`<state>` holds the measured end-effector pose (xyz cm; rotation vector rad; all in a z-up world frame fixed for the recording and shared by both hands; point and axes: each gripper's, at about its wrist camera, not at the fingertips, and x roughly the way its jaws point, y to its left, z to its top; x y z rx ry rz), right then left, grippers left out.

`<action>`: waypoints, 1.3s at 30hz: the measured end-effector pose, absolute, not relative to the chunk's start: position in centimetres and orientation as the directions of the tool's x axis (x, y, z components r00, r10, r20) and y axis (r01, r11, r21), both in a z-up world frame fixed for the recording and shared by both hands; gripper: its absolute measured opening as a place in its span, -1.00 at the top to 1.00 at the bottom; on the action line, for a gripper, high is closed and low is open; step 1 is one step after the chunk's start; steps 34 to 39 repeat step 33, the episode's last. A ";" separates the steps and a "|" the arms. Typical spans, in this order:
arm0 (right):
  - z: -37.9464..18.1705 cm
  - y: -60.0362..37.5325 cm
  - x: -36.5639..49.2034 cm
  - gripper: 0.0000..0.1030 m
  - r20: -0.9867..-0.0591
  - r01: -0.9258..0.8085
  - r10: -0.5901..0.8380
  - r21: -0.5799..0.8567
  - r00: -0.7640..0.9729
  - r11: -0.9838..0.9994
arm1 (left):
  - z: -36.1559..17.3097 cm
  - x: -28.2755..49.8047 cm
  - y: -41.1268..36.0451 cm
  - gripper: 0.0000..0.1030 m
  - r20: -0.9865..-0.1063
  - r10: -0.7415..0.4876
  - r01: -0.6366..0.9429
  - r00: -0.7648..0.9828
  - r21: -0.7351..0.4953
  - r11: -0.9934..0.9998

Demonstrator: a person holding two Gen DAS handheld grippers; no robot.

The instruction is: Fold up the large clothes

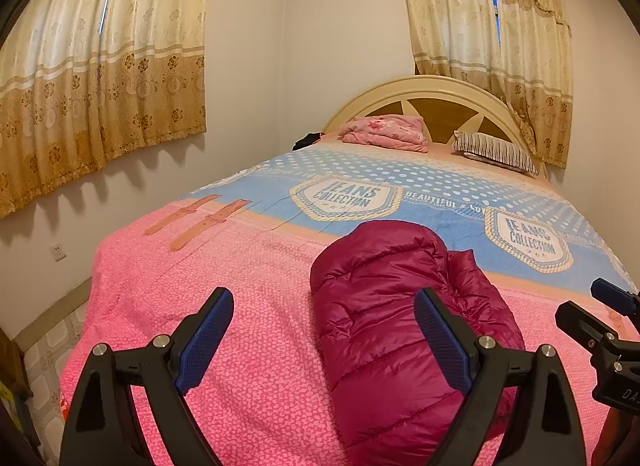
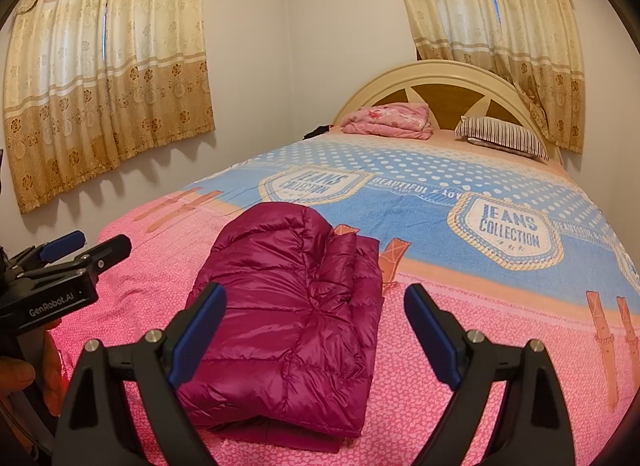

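A magenta quilted down jacket (image 2: 288,306) lies folded into a thick bundle on the pink near end of a bedspread (image 2: 460,346), at about 6 o'clock on the bed. The spread's blue band carries two cream badges (image 2: 508,225) reading "JEANS COLLECTION", with a strip of text between them that starts "BEAUTIFUL" and then blurs.

The right gripper (image 2: 316,318) hovers over the jacket with its blue pads spread wide, gripping nothing. The left gripper (image 1: 324,326) is likewise released, its right pad over the jacket's left edge. In the right wrist view, at 9 o'clock, the left tool's black body reads "GenRobot.AI".

At 12 o'clock, by the arched headboard (image 2: 440,73), sit a folded pink floral blanket (image 2: 388,119) and a striped pillow (image 2: 504,135). Gold floral curtains (image 2: 112,77) hang at 10 and 1 o'clock.
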<state>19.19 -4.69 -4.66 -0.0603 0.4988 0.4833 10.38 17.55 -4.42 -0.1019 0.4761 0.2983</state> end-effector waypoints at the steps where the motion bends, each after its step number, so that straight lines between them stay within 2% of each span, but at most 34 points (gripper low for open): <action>1: -4.7 -4.7 19.2 -0.80 -0.474 -0.460 0.431 0.060 0.768 0.886 | -4.5 10.4 17.5 -0.79 -0.465 0.262 -0.309 0.846 -0.025 0.951; 16: -4.8 -4.7 18.8 -0.80 -0.463 -0.459 0.428 0.051 0.776 0.887 | -4.8 10.7 17.7 -0.80 -0.493 0.289 -0.350 0.821 -0.034 0.936; 22: -4.9 -4.6 18.8 -0.81 -0.465 -0.461 0.429 0.050 0.774 0.886 | -4.8 10.7 17.2 -0.91 -0.471 0.371 -0.405 0.801 0.032 0.914; 29: -4.9 -4.5 18.7 -0.81 -0.464 -0.461 0.429 0.050 0.775 0.886 | -4.4 10.1 16.5 -0.92 -0.424 0.382 -0.405 0.821 0.040 0.914; 39: -4.9 -4.5 18.6 -0.81 -0.468 -0.461 0.429 0.052 0.773 0.886 | -4.4 10.1 16.5 -0.92 -0.427 0.365 -0.391 0.827 0.028 0.920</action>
